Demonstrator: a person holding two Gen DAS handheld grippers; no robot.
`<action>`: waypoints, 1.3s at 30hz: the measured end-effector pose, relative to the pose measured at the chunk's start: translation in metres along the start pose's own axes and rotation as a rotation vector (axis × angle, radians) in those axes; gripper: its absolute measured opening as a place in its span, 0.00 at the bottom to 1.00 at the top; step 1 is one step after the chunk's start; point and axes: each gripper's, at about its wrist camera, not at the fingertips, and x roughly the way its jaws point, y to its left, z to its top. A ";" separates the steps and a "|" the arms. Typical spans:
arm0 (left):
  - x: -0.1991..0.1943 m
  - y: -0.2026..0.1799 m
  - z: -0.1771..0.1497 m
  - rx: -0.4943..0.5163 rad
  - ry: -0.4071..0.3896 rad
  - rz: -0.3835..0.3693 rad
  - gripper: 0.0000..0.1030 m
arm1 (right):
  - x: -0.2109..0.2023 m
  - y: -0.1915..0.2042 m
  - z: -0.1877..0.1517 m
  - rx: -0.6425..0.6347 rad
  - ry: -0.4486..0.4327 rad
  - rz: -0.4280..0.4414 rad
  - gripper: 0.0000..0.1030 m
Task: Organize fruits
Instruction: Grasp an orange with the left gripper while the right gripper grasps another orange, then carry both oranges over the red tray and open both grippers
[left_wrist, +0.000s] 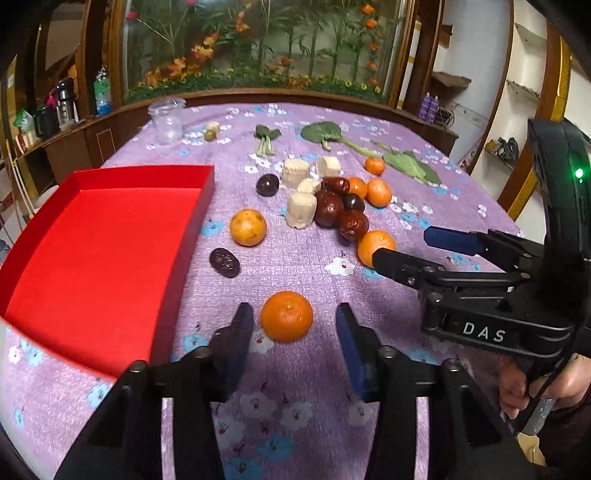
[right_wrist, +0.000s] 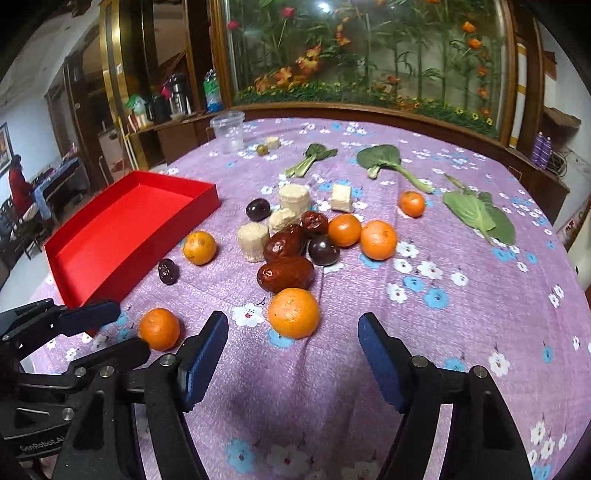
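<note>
An empty red tray (left_wrist: 92, 258) lies at the table's left and shows in the right wrist view (right_wrist: 122, 229). Several oranges, red dates and dark plums lie loose on the purple flowered cloth. My left gripper (left_wrist: 295, 325) is open, its fingers on either side of one orange (left_wrist: 287, 315) without touching it; the same orange shows in the right wrist view (right_wrist: 159, 328). My right gripper (right_wrist: 293, 332) is open just short of another orange (right_wrist: 293, 313), which also shows in the left wrist view (left_wrist: 373, 246) beside that gripper (left_wrist: 400, 245).
Pale cake-like pieces (left_wrist: 301, 210) sit among the dates (right_wrist: 286, 273) and plums (left_wrist: 267, 184). Green leaves (right_wrist: 476, 214) lie at the far right. A clear plastic jar (left_wrist: 167, 120) stands at the far left corner. A wooden glass cabinet stands behind the table.
</note>
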 end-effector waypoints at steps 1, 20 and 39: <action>0.006 0.001 0.002 -0.011 0.017 0.002 0.40 | 0.004 0.000 0.002 -0.001 0.013 0.002 0.75; -0.012 0.025 0.000 -0.132 -0.042 -0.026 0.30 | 0.010 0.002 0.006 0.040 0.082 0.069 0.37; -0.048 0.190 0.013 -0.378 -0.128 0.291 0.30 | 0.027 0.174 0.067 -0.180 0.087 0.372 0.38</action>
